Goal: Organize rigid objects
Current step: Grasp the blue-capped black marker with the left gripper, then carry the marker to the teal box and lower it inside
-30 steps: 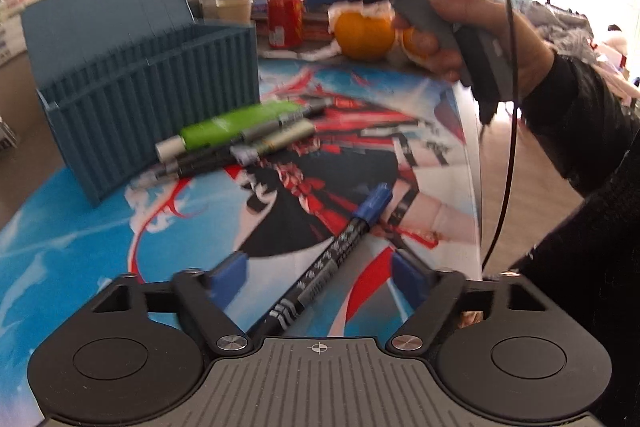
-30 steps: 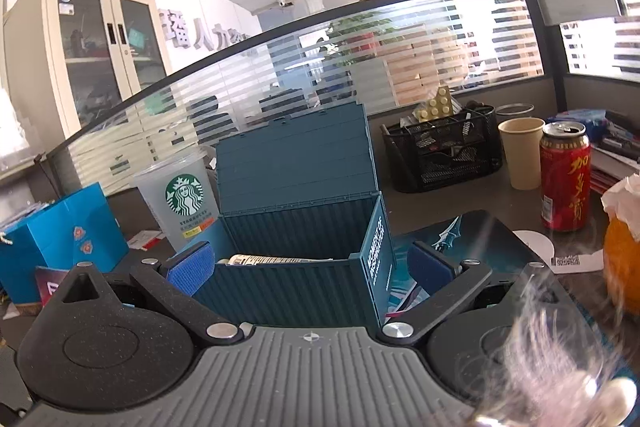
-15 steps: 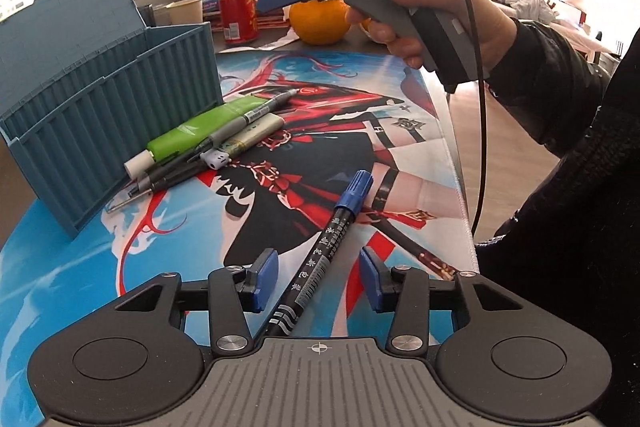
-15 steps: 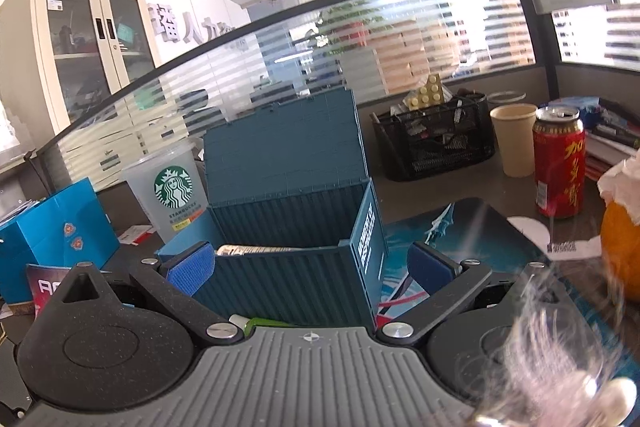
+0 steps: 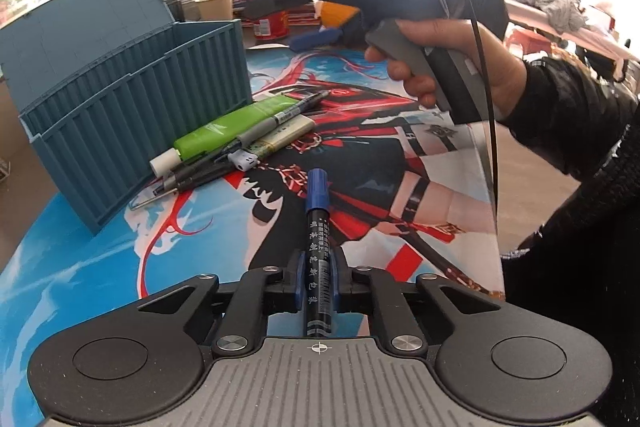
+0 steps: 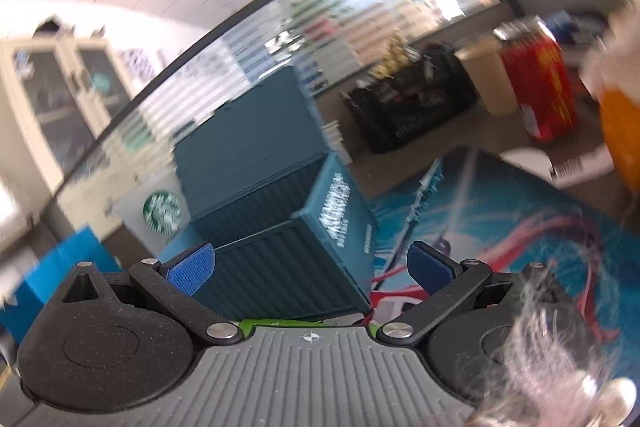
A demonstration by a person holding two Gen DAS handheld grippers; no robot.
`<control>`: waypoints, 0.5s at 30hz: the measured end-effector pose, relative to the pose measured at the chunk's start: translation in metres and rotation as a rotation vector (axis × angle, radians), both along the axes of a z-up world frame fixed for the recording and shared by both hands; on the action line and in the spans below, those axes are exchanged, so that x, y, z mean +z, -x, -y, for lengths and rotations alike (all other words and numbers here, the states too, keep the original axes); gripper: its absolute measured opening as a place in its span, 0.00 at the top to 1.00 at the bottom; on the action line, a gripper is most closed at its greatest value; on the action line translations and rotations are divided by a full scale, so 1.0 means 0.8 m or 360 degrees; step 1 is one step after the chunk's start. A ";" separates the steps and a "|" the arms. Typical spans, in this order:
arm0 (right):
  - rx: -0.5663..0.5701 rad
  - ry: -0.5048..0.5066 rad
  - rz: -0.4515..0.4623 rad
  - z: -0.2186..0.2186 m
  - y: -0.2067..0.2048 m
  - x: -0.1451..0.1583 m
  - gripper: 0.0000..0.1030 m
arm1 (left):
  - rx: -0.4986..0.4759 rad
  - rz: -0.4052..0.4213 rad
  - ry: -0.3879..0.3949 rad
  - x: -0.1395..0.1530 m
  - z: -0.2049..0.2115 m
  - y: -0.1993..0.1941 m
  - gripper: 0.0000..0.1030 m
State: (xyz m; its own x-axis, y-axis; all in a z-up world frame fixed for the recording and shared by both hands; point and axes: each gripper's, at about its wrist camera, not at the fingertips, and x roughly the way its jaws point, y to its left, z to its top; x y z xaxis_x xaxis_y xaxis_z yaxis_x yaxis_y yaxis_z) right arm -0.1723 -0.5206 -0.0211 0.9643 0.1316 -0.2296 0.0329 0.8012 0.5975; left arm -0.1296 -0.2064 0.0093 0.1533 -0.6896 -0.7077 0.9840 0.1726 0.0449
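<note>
Two grippers are at work over a bench covered by a printed mat [image 5: 100, 267]. The left gripper [image 5: 317, 277] has just been closing, and its blue pads now clamp the barrel of a black marker with a blue cap [image 5: 317, 223]; the marker points straight ahead along the fingers, its capped end forward over the mat. Ahead and to the left in the left wrist view, a small pile of pens lies on the mat just beside the long ribbed wall of an open blue container-shaped box [image 5: 132, 107]: a green highlighter with a white end [image 5: 232, 127], a grey pen [image 5: 276, 119] across it, a pale stick with a white cap [image 5: 276, 141], and dark pens [image 5: 200, 175] at the near end of the pile. The box's lid stands raised behind it. A person's hand [image 5: 444, 67] in a dark sleeve holds the right gripper [image 6: 310, 265] above the far side of the mat. Its own blurred, tilted view shows its blue pads standing wide apart with nothing between them, the box [image 6: 288, 235] in front of them. Behind the mat stand a red can [image 5: 270, 15] and a paper cup [image 5: 216, 5].
</note>
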 end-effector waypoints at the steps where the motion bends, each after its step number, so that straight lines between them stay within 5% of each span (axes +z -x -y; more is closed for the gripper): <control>1: 0.0003 -0.0039 0.0011 0.005 0.000 -0.005 0.00 | 0.0003 -0.0006 0.0005 0.000 0.000 -0.001 0.89; 8: 0.0013 -0.0235 0.0150 0.027 0.009 -0.020 0.00 | 0.0056 -0.0039 0.0076 0.012 -0.001 -0.005 0.90; 15: 0.0066 -0.0171 0.0224 0.020 0.015 -0.015 0.00 | 0.0046 0.0080 0.0157 0.065 0.005 -0.014 0.90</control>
